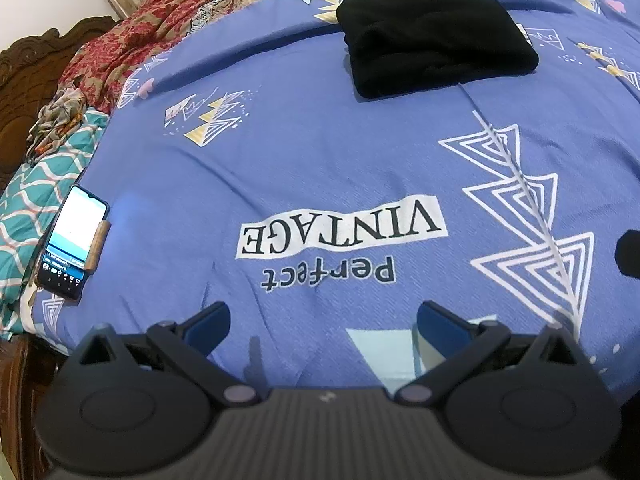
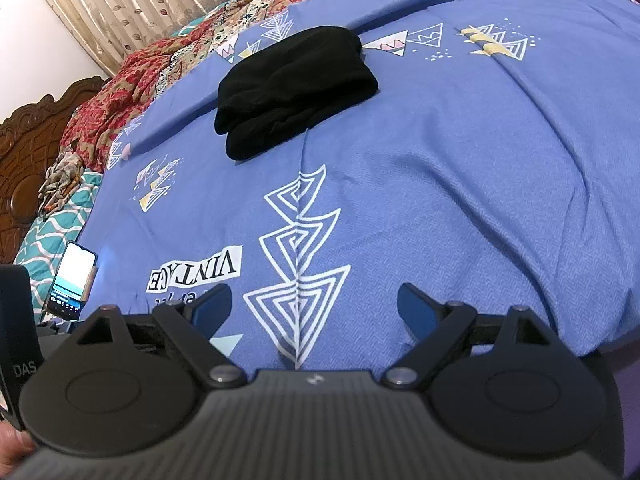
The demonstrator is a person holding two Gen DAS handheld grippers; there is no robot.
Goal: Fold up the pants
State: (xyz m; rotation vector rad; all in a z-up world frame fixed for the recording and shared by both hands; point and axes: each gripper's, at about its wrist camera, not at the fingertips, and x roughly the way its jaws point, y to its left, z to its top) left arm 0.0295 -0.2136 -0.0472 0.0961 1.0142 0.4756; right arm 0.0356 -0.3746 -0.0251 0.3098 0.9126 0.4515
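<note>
The black pants (image 1: 434,42) lie folded into a compact thick bundle on the blue printed bedsheet (image 1: 320,160), far ahead of both grippers. They also show in the right wrist view (image 2: 294,88), upper middle. My left gripper (image 1: 323,326) is open and empty, low over the near part of the sheet by the "Perfect VINTAGE" print. My right gripper (image 2: 315,306) is open and empty, over the white triangle print, well short of the pants.
A phone with a lit screen (image 1: 72,240) lies at the sheet's left edge, also in the right wrist view (image 2: 72,278). A red floral blanket (image 1: 120,48) is heaped at the back left. A carved wooden headboard (image 1: 20,92) and curtains (image 2: 140,4) stand behind.
</note>
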